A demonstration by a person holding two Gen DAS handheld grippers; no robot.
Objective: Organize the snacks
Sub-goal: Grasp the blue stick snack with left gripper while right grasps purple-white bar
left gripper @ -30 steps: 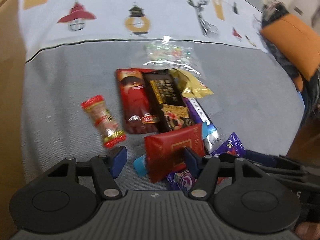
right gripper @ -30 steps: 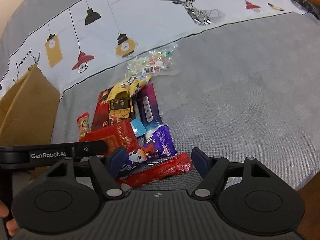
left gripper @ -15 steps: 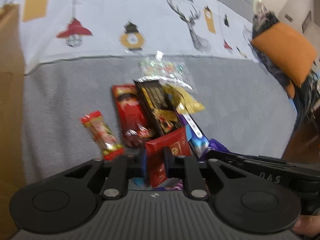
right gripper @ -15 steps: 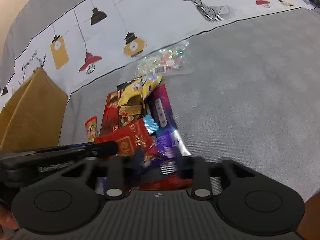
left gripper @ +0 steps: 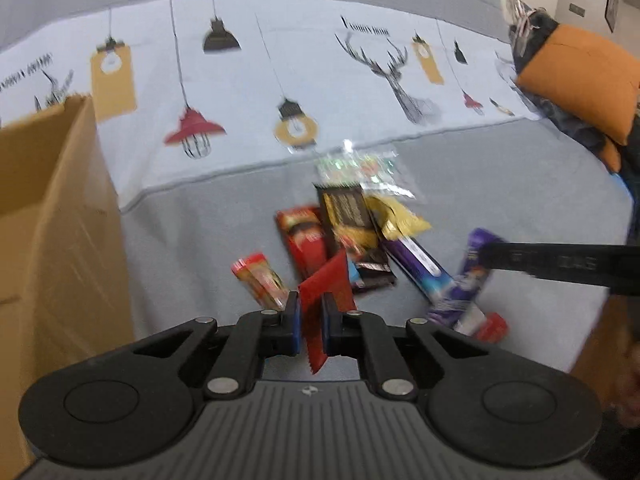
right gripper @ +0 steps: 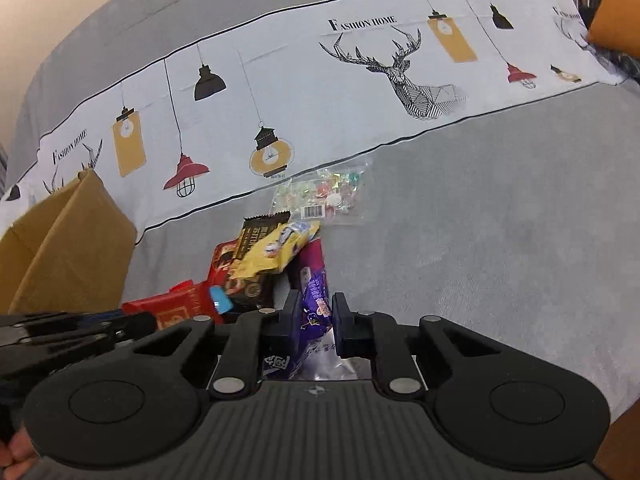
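Note:
My left gripper (left gripper: 311, 312) holds a flat red packet (left gripper: 326, 280) edge-up between its blue pads, its jaws still closing; the packet hangs clear of the grey cover. My right gripper (right gripper: 316, 308) pinches a purple packet (right gripper: 312, 328), its jaws also closing. That purple packet (left gripper: 468, 280) also shows at the right of the left wrist view, at the tip of the right gripper's black arm. The snack pile behind holds a black chocolate packet (left gripper: 348, 216), a yellow packet (right gripper: 276, 248), a long red packet (left gripper: 304, 236) and a small red candy (left gripper: 260, 280).
An open cardboard box (left gripper: 52, 220) stands at the left, close to the pile. A clear bag of sweets (right gripper: 328, 196) lies at the far edge of the pile. A red stick packet (left gripper: 494, 326) lies near the right. An orange cushion (left gripper: 580, 80) sits far right.
Both grippers went from wide open to closed on packets. The left one has risen with the red packet; the right one has gathered up the purple packet with little movement.

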